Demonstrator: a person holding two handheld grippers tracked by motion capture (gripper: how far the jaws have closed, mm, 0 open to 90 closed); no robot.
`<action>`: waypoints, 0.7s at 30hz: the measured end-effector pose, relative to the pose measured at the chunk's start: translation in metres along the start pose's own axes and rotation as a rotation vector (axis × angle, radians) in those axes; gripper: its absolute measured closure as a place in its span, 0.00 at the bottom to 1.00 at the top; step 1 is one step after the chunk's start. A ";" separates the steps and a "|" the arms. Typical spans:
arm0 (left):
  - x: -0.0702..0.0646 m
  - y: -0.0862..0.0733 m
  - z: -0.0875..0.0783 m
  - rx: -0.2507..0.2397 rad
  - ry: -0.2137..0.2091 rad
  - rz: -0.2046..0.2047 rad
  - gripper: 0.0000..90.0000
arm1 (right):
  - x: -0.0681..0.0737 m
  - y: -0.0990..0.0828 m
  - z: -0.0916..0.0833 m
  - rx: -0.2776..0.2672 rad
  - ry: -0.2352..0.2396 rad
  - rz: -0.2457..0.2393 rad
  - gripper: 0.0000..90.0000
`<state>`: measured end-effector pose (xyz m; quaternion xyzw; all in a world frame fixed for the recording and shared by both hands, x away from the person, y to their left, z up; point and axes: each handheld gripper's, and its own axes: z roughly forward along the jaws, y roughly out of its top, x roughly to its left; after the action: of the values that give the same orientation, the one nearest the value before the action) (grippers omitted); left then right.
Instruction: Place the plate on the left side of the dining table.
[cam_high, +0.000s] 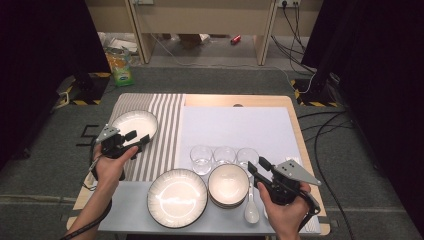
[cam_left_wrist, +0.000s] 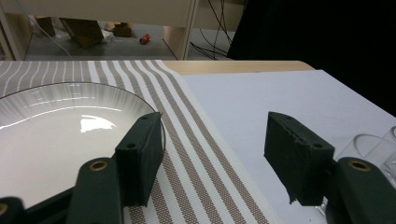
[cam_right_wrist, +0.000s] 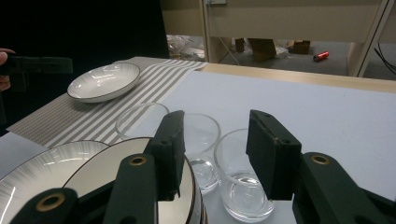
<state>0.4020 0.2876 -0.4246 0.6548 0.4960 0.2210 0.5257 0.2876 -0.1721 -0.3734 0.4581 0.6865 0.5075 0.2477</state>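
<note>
A white plate with a dark rim (cam_high: 134, 124) lies on the striped mat (cam_high: 165, 130) at the left. My left gripper (cam_high: 137, 138) hovers at the plate's near right rim, open and holding nothing. In the left gripper view its left jaw overlaps the plate (cam_left_wrist: 56, 126) and mat shows in the gap (cam_left_wrist: 217, 158). My right gripper (cam_high: 257, 166) is open at the front right, behind a stack of bowls (cam_high: 228, 184) and three clear glasses (cam_high: 224, 155). In the right gripper view (cam_right_wrist: 219, 151) its jaws frame the glasses (cam_right_wrist: 240, 182) with nothing gripped.
A large ribbed plate (cam_high: 177, 197) sits at the front centre. A white spoon (cam_high: 251, 210) lies right of the bowls. A pale sheet (cam_high: 235, 125) covers the right half of the table. Cables and a shelf frame stand on the floor beyond.
</note>
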 end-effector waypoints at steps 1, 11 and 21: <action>-0.002 -0.001 0.001 0.001 -0.010 -0.004 0.40 | 0.000 0.000 0.000 -0.004 0.000 -0.001 0.63; -0.029 0.002 0.011 -0.001 -0.086 0.040 0.40 | -0.008 -0.003 0.001 0.004 -0.007 0.018 0.63; -0.043 0.002 0.019 0.021 -0.134 0.057 0.40 | -0.012 -0.006 -0.002 0.002 -0.028 0.029 0.63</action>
<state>0.4006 0.2406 -0.4196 0.6874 0.4431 0.1865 0.5444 0.2892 -0.1845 -0.3793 0.4752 0.6767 0.5039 0.2497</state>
